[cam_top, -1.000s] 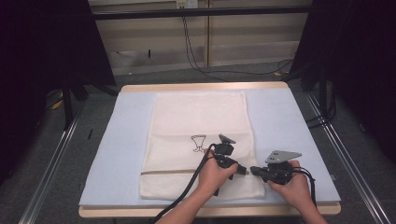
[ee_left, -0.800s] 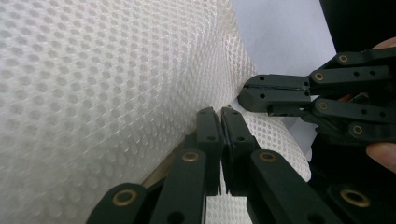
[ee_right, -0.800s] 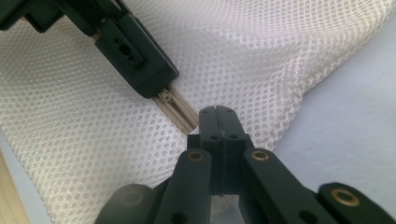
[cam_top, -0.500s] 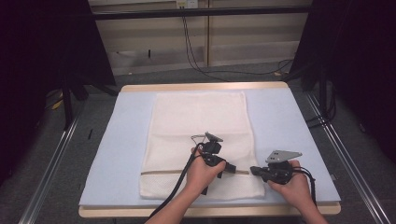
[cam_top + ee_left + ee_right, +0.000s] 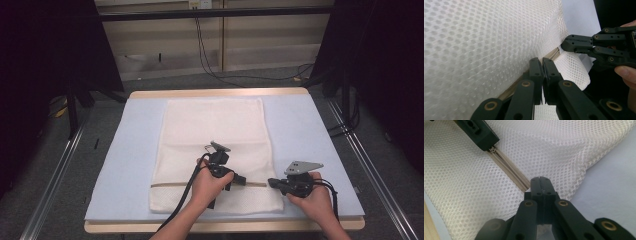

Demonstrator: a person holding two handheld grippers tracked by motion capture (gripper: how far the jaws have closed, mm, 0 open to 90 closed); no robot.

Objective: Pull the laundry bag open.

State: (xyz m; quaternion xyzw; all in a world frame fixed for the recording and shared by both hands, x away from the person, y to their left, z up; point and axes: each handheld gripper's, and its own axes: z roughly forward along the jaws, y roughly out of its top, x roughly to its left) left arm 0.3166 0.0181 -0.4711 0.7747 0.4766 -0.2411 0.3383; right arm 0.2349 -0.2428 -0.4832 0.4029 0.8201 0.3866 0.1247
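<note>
Near the front edge of the pale blue table point(image 5: 125, 150), a white mesh laundry bag point(image 5: 215, 125) lying flat, zipper point(image 5: 510, 171) running crosswise between left gripper point(image 5: 239, 179), jaws pinched shut on the zipper pull, and right gripper point(image 5: 272, 183), clamped on the bag's zipper end; dark room beyond.

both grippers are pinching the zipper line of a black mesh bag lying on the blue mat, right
Not quite: the mesh bag is white, not black, as the high view shows. The rest holds: the left gripper and right gripper are both shut at its zipper, and the bag lies on the blue mat.
</note>
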